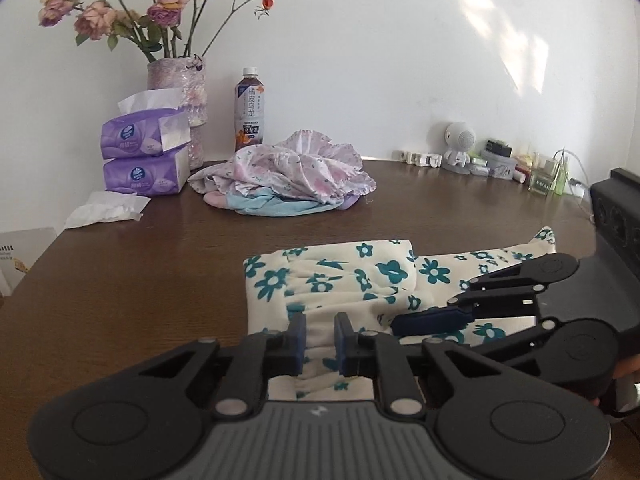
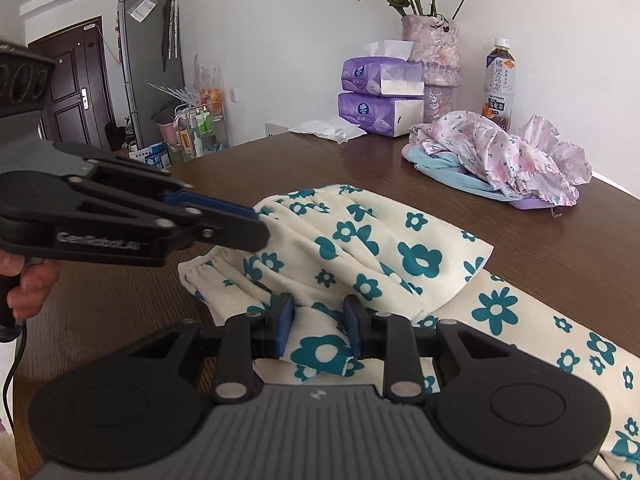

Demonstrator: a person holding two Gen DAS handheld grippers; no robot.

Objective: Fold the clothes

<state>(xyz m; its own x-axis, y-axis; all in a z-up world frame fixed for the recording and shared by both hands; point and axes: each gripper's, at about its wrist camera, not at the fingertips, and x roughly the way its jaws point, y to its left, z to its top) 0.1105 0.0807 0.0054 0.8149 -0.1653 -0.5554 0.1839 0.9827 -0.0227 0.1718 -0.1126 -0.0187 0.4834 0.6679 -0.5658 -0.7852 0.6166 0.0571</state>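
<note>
Left wrist view: my left gripper pinches the floral pants waistband at lower centre; my right gripper grips another fold, cloth lying on the table.
</note>
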